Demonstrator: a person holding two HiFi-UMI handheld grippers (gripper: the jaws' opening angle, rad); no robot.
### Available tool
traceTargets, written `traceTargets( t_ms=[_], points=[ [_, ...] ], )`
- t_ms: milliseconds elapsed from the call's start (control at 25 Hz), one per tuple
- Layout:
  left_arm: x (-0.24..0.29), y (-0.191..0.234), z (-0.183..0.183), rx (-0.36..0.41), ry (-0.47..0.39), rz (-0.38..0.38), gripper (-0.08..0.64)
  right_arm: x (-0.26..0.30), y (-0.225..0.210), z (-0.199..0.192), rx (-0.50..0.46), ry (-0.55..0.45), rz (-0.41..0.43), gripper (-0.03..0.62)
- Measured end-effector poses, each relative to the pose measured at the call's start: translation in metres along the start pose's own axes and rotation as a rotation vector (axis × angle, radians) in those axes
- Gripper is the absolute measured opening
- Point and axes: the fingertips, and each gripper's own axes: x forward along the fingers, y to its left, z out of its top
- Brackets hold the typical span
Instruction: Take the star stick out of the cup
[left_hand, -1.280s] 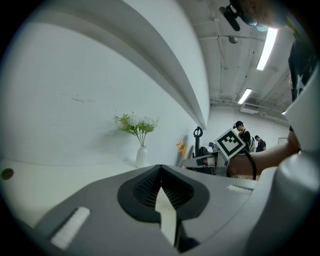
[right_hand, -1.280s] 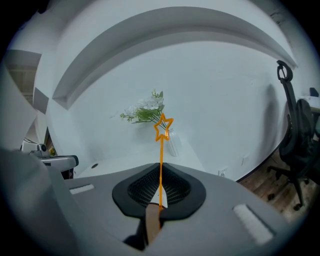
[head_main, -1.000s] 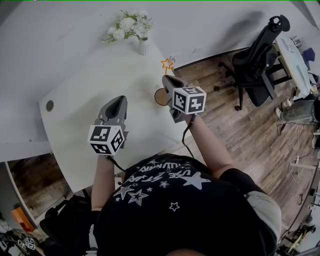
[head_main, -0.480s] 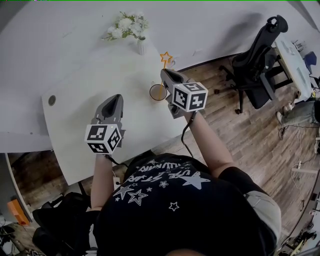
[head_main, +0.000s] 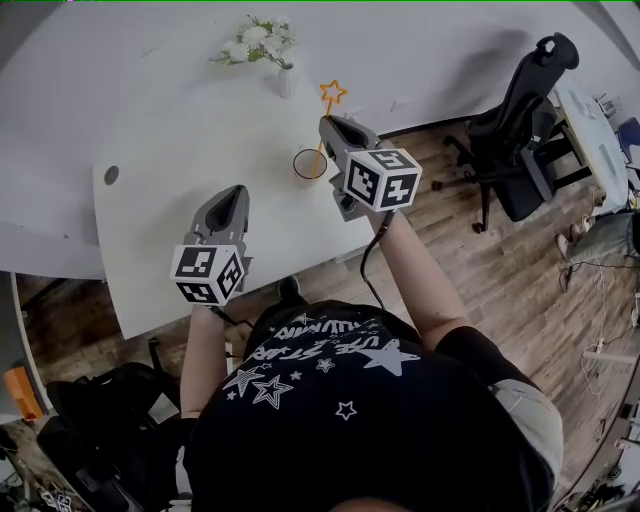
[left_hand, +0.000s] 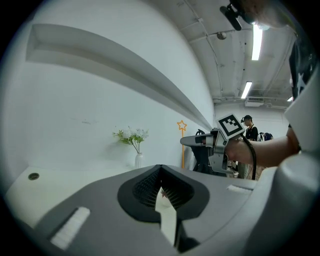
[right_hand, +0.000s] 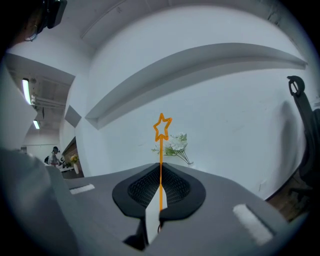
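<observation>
Table (head_main: 170, 160): white; cup (head_main: 310, 164) near right edge, flower vase (head_main: 286, 82) at far edge.
Star stick (right_hand: 161, 128): upright, shaft pinched in right gripper (right_hand: 159, 196); lower end at cup mouth, clearance unclear.
Left gripper (left_hand: 161, 192): closed, empty, near left.
Handling: probably light, thin, bendable; hold the shaft, not the star.

The head camera looks steeply down from above the person (head_main: 350, 420) onto the white table (head_main: 160, 205) and wooden floor (head_main: 500, 265). Each gripper's camera rides close behind its own jaws, facing roughly level toward the wall (right_hand: 225, 100); both catch the flowers (left_hand: 132, 135) and star stick (right_hand: 161, 157).
</observation>
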Motion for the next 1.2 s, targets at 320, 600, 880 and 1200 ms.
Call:
traceTargets(
  t_ms=[320,600,880,1200],
  points=[
    [-0.039,-0.027,-0.01,0.008,-0.008,0.037,0.002,-0.04,0.03,-0.008,0.007,-0.008,0.068,0.023],
    [-0.071,-0.065,-0.024,0.01,-0.013,0.053,0.002,-0.087,0.047,-0.019,0.004,-0.003,0.108,0.023],
    [-0.11,-0.113,-0.034,0.016,-0.021,0.071,0.002,-0.148,0.063,-0.026,0.013,-0.014,0.147,0.023],
    [-0.149,-0.153,-0.051,0.004,-0.014,0.096,0.002,-0.208,0.074,-0.055,0.027,0.023,0.166,0.023]
  ],
)
